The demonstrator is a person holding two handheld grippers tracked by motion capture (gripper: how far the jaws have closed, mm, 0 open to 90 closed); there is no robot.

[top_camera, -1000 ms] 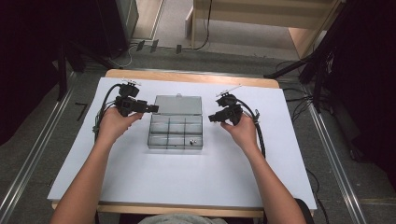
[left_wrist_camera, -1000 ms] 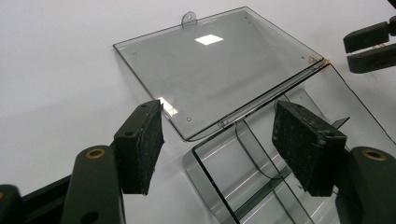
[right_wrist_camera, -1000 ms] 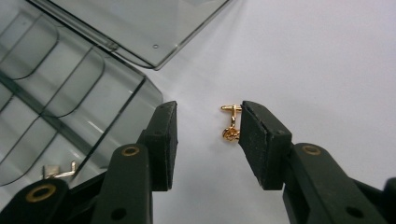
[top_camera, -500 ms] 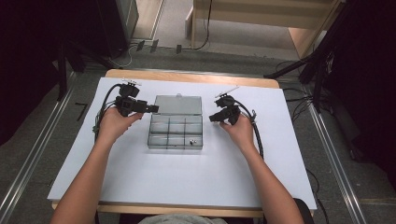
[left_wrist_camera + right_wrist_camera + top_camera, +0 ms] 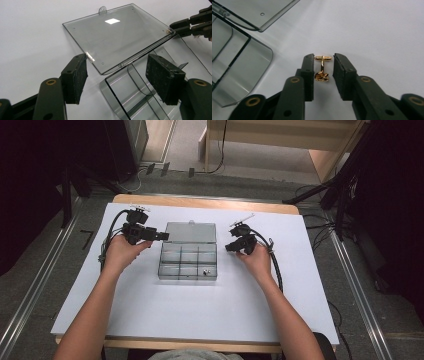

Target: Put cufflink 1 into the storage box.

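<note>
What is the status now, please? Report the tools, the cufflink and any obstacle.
Right tool closing around gold cufflink, pads not yet pressing. Left tool open over clear box. Lid open, nothing in the way.

No readable text, labels, brand marks, numbers or signs anywhere: none on clear plastic box [image 5: 188, 260], none on white table cover [image 5: 200, 320].

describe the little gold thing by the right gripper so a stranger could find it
On the white table, look just right of the clear compartment box. Between the right gripper jaws lies a gold cufflink: knot head, short bar, the one shiny metal piece there.
</note>
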